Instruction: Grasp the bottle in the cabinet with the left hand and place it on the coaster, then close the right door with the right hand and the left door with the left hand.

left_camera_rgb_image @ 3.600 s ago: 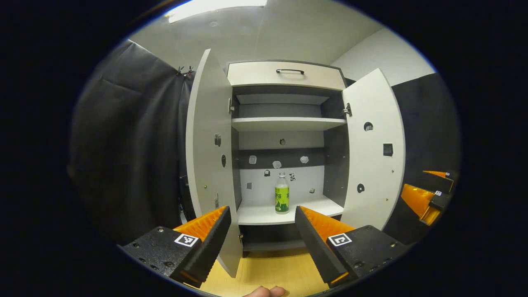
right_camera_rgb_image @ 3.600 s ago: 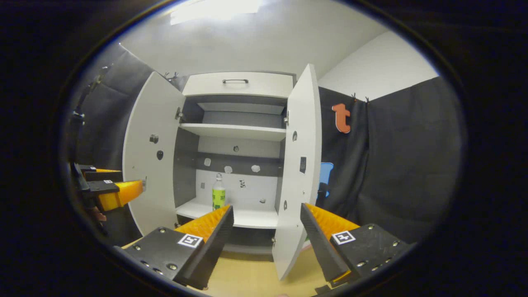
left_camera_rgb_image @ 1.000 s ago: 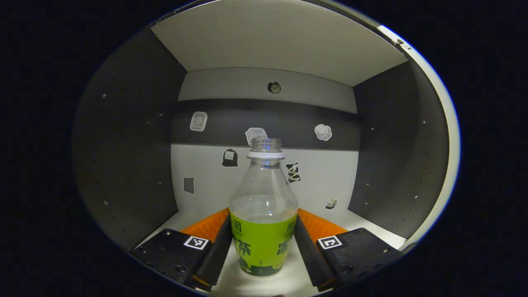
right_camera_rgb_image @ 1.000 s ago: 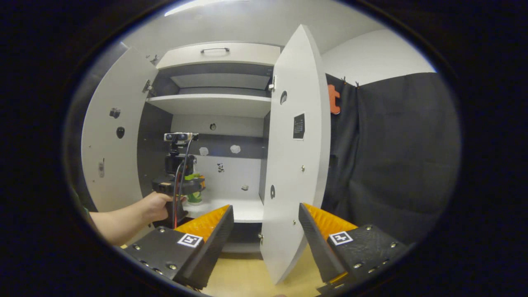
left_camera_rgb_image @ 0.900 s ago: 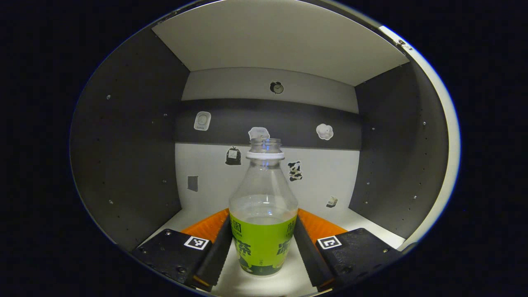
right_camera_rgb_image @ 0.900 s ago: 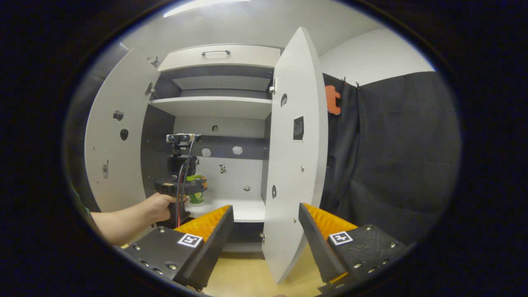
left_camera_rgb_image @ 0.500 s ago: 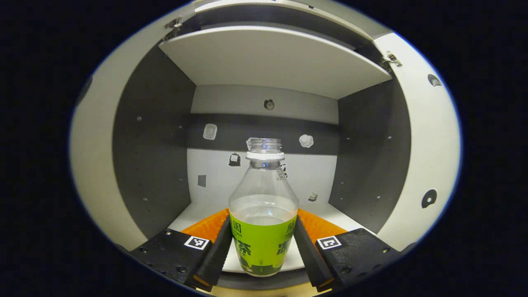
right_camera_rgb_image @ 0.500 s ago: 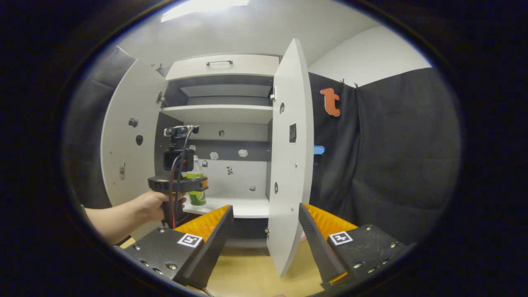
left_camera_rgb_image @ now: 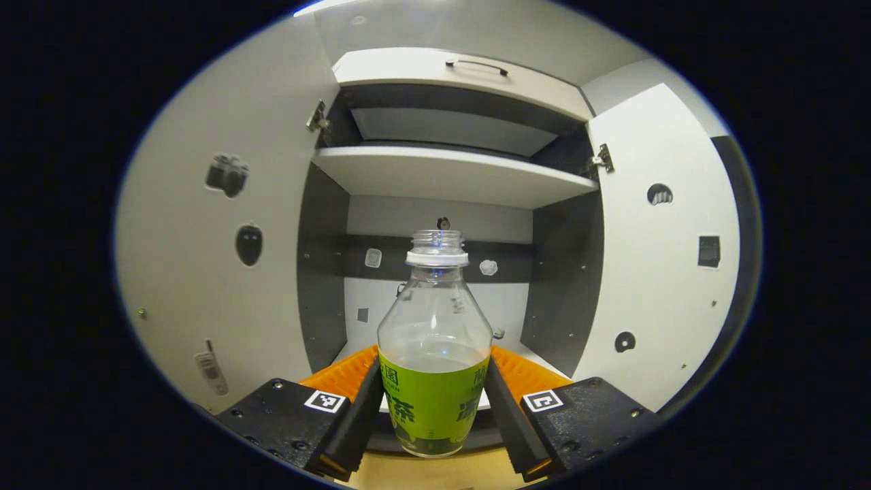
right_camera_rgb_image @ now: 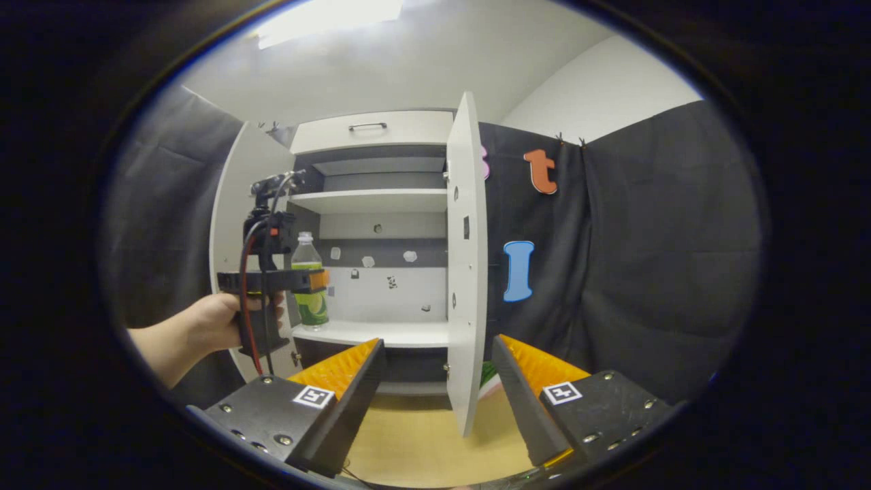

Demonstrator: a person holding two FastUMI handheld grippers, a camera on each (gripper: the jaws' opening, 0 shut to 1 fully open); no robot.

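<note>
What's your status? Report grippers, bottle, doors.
Left gripper shut on the green-labelled bottle, held upright, clear of the cabinet shelf. Right gripper open, empty. Left door and right door both open. Coaster unsighted.

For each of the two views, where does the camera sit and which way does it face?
Left gripper view: rides on the left gripper, facing the open white cabinet; its fingers clamp the clear green-labelled bottle.
Right gripper view: rides on the open right gripper, facing the right door; a hand shows.
Shared: bottle, cabinet.
</note>
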